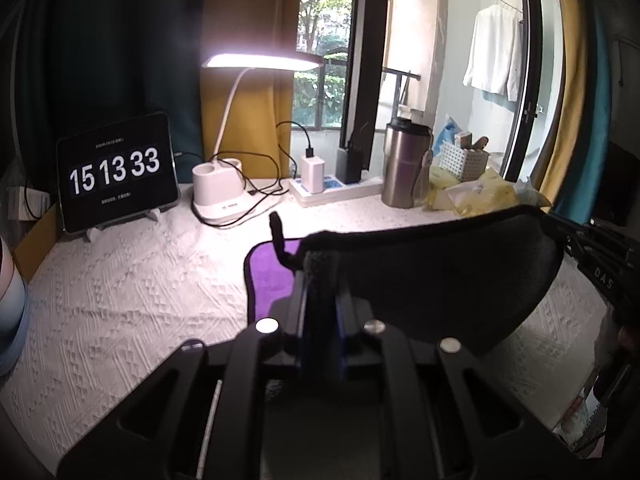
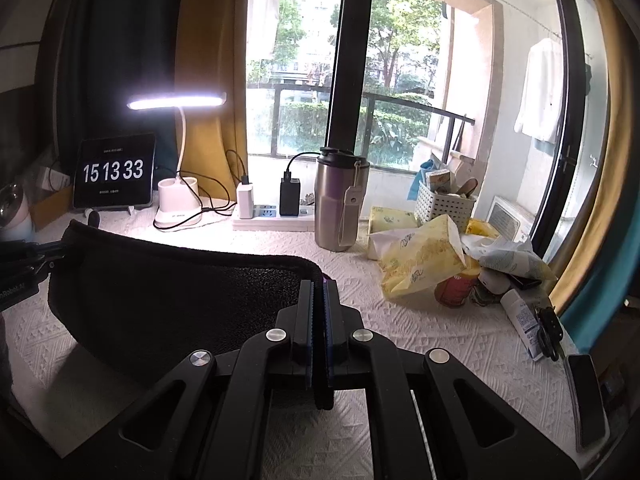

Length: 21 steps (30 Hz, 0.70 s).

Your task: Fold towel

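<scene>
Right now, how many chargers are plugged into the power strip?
2. A white charger sits at the left end of the power strip; a black charger stands just right of it. The steel cup may hide more.

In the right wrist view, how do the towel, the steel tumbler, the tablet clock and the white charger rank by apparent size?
Largest to smallest, as they appear:
1. towel, though it is nearest the camera, which enlarges it
2. steel tumbler
3. tablet clock, close to the tumbler in area, so this order is unsure
4. white charger
</scene>
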Available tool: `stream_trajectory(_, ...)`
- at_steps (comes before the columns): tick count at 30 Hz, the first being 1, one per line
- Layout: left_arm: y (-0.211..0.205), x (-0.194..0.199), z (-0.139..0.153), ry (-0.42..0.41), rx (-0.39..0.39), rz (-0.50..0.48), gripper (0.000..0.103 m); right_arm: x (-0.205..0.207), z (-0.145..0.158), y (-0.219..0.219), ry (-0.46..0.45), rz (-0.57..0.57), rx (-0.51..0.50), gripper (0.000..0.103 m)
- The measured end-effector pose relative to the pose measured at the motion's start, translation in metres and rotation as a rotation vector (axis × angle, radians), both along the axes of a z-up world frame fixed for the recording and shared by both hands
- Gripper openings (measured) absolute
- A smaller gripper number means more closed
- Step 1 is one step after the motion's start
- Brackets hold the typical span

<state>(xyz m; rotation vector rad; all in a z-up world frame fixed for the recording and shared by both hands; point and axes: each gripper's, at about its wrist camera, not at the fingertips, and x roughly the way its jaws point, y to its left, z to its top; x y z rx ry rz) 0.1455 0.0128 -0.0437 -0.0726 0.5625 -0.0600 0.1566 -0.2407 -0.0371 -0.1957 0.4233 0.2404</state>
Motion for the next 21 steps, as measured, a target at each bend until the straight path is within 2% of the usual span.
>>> stream_trajectory(21, 0.005, 0.026, 0.015, -0.058, 0.013, 0.013, 0.012, 0.028, 0.01, 0.005, -0.043, -0.002, -0.001, 0.005)
